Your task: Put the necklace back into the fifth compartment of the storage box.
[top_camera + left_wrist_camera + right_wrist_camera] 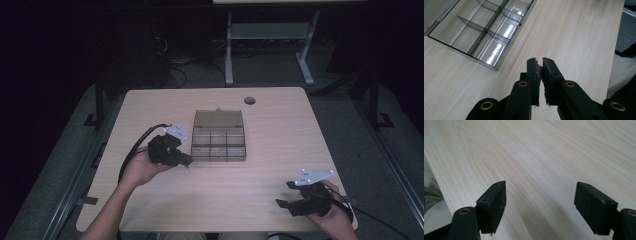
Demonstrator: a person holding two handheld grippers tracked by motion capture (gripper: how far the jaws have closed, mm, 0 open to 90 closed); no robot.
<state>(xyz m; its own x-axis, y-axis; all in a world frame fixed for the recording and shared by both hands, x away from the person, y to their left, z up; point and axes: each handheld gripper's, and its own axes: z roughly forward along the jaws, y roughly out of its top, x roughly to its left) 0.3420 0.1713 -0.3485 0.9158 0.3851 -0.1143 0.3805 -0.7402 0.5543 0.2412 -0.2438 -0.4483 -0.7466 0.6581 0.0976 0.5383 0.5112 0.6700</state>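
Left gripper (540,65): jaws pinched on a tiny reddish bit, just beside the box (219,136), ready to drop in.
Right gripper (540,202): jaws wide, empty, parked well apart.
Box: lid back, compartments bare.

We see our right gripper (540,202) with its two black jaws spread wide apart above the pale wooden table (544,157), nothing between them.
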